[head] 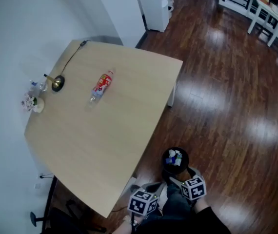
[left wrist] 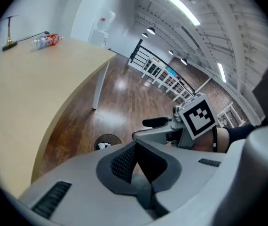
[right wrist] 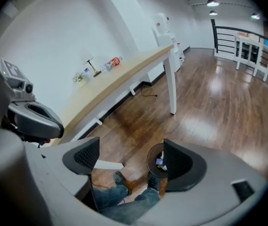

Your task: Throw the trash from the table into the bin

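And there's our trash: a clear plastic bottle (head: 101, 86) with a red label. It lies on its side on the bench (head: 105, 145), well towards the far end, and nothing is touching it. Just beyond it, close to the white wall (head: 12, 33), we see a slim lamp (head: 57, 83) with a round brass base. Beside that sits a little flower pot (head: 32, 103).

Down on the dark wooden floor (head: 217, 106), just off the near corner of the bench, stands the round black bin (head: 175, 160). We spot a few scraps already lying in it.

Both tools are held close to our body at the bottom of the head view, well apart from the bottle. The left hand-held gripper (left wrist: 135, 147) has its jaws pressed together at the tips, with nothing caught between them. Past it we look along the bench edge to the bottle at the far end.

The right hand-held gripper (right wrist: 131, 157) has its jaws spread wide and carries nothing. Through the gap we see only floor, our own legs (right wrist: 120, 194) in jeans, and the bin, partly covered by the right-hand pad. Its marker cube (left wrist: 197, 116) shows in the left gripper view, up and to the right of the left jaws.
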`<state>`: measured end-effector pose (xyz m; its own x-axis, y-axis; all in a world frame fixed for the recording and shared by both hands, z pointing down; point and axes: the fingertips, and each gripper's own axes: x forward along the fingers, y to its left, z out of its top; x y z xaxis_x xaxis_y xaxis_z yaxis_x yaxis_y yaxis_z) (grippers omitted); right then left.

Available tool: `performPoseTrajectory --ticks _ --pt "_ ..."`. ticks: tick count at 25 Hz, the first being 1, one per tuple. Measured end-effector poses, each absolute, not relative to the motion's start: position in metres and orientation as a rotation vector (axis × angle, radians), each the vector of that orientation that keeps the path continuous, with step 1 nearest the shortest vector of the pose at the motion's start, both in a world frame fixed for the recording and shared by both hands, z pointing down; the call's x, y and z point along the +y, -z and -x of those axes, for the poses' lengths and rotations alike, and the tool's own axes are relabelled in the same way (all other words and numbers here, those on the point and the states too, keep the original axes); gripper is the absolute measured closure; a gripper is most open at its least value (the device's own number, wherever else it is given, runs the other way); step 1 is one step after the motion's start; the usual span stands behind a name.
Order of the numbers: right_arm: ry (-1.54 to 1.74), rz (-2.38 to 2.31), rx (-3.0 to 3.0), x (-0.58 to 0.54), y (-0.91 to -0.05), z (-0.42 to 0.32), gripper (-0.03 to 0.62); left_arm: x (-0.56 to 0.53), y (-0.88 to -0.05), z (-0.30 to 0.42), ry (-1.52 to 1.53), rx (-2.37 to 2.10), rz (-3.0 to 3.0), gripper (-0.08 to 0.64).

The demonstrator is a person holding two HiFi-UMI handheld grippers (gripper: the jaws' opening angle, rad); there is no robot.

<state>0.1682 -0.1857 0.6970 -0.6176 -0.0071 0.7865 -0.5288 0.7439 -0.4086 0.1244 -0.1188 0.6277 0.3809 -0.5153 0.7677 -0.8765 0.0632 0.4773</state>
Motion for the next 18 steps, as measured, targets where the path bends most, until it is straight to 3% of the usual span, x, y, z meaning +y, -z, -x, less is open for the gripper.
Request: performPoseTrajectory --ticks 7,18 --pt "-0.748 -0.332 -2.199 -0.147 -0.617 -0.121 0.15 -0.069 -0.569 -0.075 -0.372 -1.409 -1.521 0.557" --pt "-0.708 -0.32 -2.323 -0.111 -0.546 0.027 0.158 -0.032 -0.529 0.056 -0.333 -1.642 -1.555 0.557"
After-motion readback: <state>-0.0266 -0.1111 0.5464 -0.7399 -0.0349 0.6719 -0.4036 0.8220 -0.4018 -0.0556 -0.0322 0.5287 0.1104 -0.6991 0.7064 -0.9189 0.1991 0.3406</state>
